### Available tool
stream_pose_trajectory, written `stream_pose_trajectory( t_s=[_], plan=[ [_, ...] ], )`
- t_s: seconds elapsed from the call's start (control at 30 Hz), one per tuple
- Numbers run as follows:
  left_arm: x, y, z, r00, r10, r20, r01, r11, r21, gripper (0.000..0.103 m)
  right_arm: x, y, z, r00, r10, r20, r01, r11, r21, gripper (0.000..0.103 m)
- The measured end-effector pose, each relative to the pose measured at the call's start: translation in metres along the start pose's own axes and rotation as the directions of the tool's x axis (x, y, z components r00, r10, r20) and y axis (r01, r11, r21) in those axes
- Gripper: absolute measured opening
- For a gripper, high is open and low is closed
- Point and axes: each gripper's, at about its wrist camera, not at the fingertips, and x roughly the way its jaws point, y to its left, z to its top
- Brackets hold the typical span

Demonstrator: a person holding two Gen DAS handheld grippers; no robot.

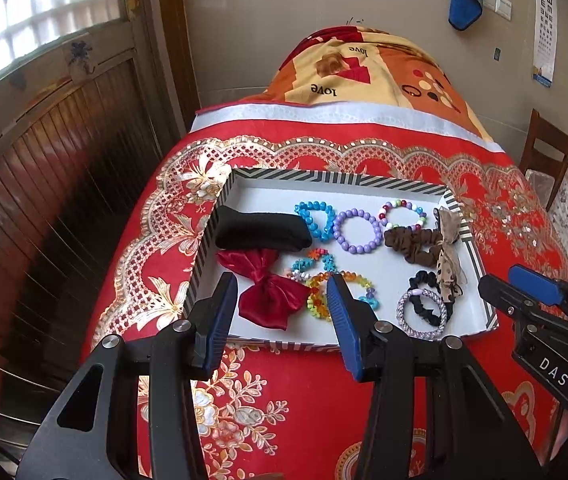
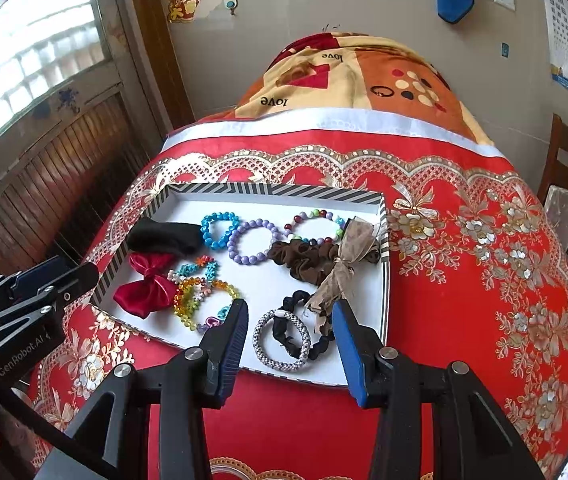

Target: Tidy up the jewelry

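A white tray with a striped rim [image 1: 324, 178] [image 2: 280, 191] lies on the red cloth. It holds a black band [image 1: 262, 233] [image 2: 164, 236], a red bow [image 1: 270, 294] [image 2: 148, 286], blue [image 1: 316, 218], purple [image 1: 358, 232] [image 2: 254, 242] and multicolour bead bracelets [image 1: 403, 216], coloured flower bracelets [image 1: 324, 280] [image 2: 200, 292], a brown scrunchie [image 1: 414, 245] [image 2: 304, 262], a sheer spotted bow [image 1: 449, 264], a black scrunchie and a silver hair tie [image 1: 422, 313] [image 2: 282, 340]. My left gripper [image 1: 282, 292] is open above the tray's near edge, empty. My right gripper [image 2: 290, 316] is open over the silver tie, empty.
The red gold-patterned cloth [image 1: 304, 400] covers the table. A folded orange blanket [image 1: 364, 68] lies at the far end. A wooden wall panel [image 1: 44, 160] runs along the left. A wooden chair [image 1: 546, 152] stands at the right.
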Motion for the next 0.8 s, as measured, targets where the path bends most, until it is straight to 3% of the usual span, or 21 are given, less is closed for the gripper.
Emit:
stream_pose_trajectory(
  t_s=[0.8],
  plan=[
    [0.0049, 0.0013, 0.0016, 1.0, 0.001, -0.001, -0.001, 1.0, -0.002, 0.046, 0.0037, 0.0036, 0.002, 1.0, 0.007, -0.01, -0.007, 1.0, -0.017, 0.042]
  ],
)
